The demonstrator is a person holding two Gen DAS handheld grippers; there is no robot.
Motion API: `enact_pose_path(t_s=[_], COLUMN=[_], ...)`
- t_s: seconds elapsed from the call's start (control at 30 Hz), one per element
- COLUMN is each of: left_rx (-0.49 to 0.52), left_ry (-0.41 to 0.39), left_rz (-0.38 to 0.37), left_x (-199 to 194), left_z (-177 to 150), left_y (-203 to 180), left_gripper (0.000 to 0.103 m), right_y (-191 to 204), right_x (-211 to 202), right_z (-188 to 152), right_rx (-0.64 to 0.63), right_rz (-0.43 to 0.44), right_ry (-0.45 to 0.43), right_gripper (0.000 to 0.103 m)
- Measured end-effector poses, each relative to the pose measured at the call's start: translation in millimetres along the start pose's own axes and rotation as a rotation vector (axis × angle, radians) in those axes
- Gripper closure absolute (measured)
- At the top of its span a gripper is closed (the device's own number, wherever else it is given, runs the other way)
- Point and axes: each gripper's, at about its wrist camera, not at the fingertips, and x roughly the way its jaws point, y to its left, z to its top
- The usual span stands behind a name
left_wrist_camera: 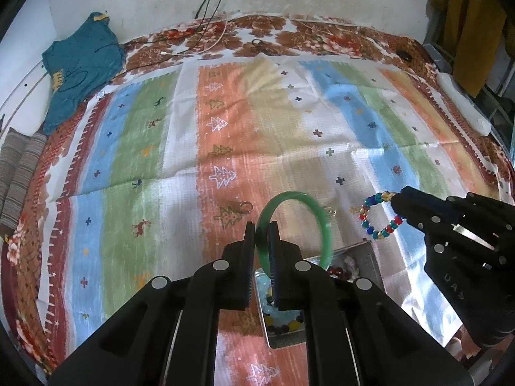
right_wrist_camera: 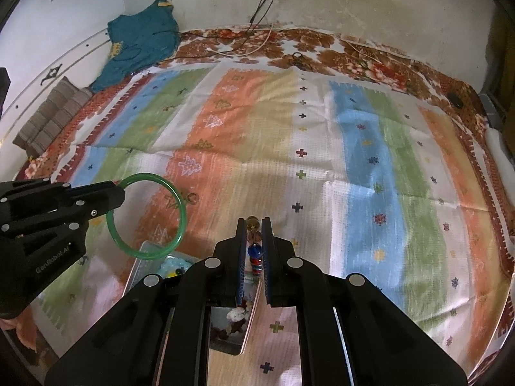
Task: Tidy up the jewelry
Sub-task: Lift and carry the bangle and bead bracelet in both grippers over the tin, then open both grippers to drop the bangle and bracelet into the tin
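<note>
Setting: a bed or low platform against a stained pale wall, covered by a striped printed cloth (left_wrist_camera: 225, 148) in blue, green, orange and white bands with small tree and cross motifs, laid over a brown floral sheet (left_wrist_camera: 289, 32).
Far edge: loose dark and white cables (left_wrist_camera: 206, 32) trail down the wall onto the floral sheet.
Far left corner: a crumpled teal garment (left_wrist_camera: 80, 67); a grey striped folded fabric (left_wrist_camera: 19, 173) lies along the left edge.
Left gripper (left_wrist_camera: 262, 228): black two-finger tool, jaws nearly closed and clamped on the rim of a translucent green plastic bangle (left_wrist_camera: 289, 199); the bangle is lifted clear of the cloth and stands roughly upright.
Right gripper (right_wrist_camera: 254, 225): black two-finger tool, jaws nearly closed, pinching a multicoloured beaded bracelet (left_wrist_camera: 379, 218) of red, blue, green and gold beads; the loop hangs free from the fingertips.
Trays: two shiny metal rectangular trays (left_wrist_camera: 367, 251) near the near edge of the cloth, below both grippers, holding pale blue, yellow and dark beaded pieces (left_wrist_camera: 280, 318).
Loose items: a small metal ring (left_wrist_camera: 246, 207) and a small gold-toned piece (left_wrist_camera: 331, 212) lie on the cloth just beyond the bangle.
Spacing: the two grippers are apart, bangle and bracelet not touching.
</note>
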Motion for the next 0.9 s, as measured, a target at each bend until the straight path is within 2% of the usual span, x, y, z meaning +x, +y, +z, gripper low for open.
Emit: enact_pose_path(t_s=[0.9], left_rx=[0.031], left_ry=[-0.018], left_rz=[-0.026], left_x=[-30.3], left_z=[-37.4], left_y=[-15.1], left_gripper=[0.094], right_y=[21.3], right_x=[-25.8], right_z=[-38.3], right_rx=[-0.025], right_rz=[0.05], right_ry=[0.022], right_gripper=[0.093])
